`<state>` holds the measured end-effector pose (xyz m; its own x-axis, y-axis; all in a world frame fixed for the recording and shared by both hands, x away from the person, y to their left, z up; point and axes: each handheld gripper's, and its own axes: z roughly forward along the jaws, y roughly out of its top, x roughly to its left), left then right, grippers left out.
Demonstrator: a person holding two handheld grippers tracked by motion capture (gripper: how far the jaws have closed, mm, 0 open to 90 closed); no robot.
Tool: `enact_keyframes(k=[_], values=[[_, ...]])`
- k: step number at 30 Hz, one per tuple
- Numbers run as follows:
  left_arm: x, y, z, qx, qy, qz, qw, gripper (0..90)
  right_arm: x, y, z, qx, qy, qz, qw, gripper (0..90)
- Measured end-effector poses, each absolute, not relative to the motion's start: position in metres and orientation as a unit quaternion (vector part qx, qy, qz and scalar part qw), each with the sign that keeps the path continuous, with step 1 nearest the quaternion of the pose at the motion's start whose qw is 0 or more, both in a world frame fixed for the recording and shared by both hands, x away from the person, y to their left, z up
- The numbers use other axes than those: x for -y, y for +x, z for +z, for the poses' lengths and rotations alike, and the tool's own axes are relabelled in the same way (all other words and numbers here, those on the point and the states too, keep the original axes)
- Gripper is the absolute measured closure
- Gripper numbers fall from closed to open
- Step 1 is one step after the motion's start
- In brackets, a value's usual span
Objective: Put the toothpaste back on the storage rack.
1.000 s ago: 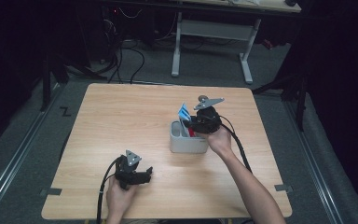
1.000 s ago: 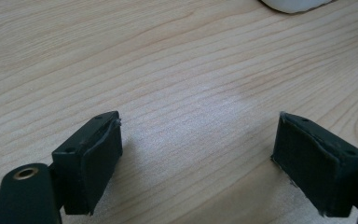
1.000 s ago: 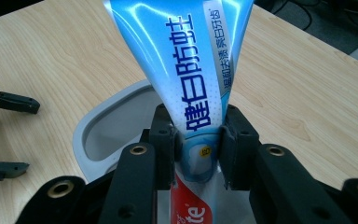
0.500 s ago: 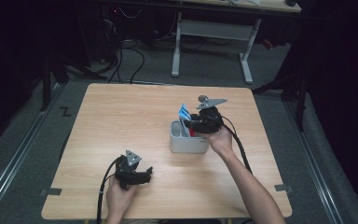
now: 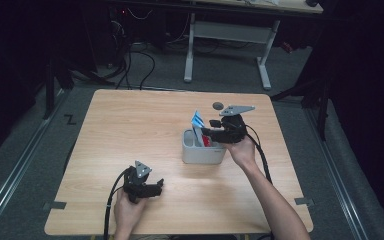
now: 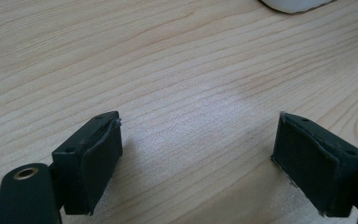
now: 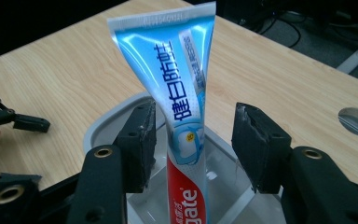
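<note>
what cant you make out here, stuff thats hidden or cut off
- Toothpaste tube: its cap end is cut off by the bottom edge of the right gripper view.
- Grey holder: in the high view, its contents are too small to identify, partly behind the right hand-held gripper.
- White object: cut off by the top edge of the left gripper view.

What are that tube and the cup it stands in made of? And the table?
The tube looks like glossy plastic laminate: shiny printed skin, flat crimped end. The cup seems smooth pale-grey plastic with rounded corners, though glazed ceramic is possible. The table shows light wood grain, matte; possibly a printed laminate.
</note>
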<state>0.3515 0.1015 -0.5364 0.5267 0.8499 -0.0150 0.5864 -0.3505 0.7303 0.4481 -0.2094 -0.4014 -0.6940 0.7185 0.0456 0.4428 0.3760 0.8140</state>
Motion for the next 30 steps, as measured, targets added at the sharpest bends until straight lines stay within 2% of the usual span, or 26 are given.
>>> enact_keyframes(k=[30], values=[[-0.102,0.351,-0.536,-0.448,0.800,0.188,0.351,15.9,0.251,0.435,-0.385,-0.784,0.382,0.457,0.173,52.1]])
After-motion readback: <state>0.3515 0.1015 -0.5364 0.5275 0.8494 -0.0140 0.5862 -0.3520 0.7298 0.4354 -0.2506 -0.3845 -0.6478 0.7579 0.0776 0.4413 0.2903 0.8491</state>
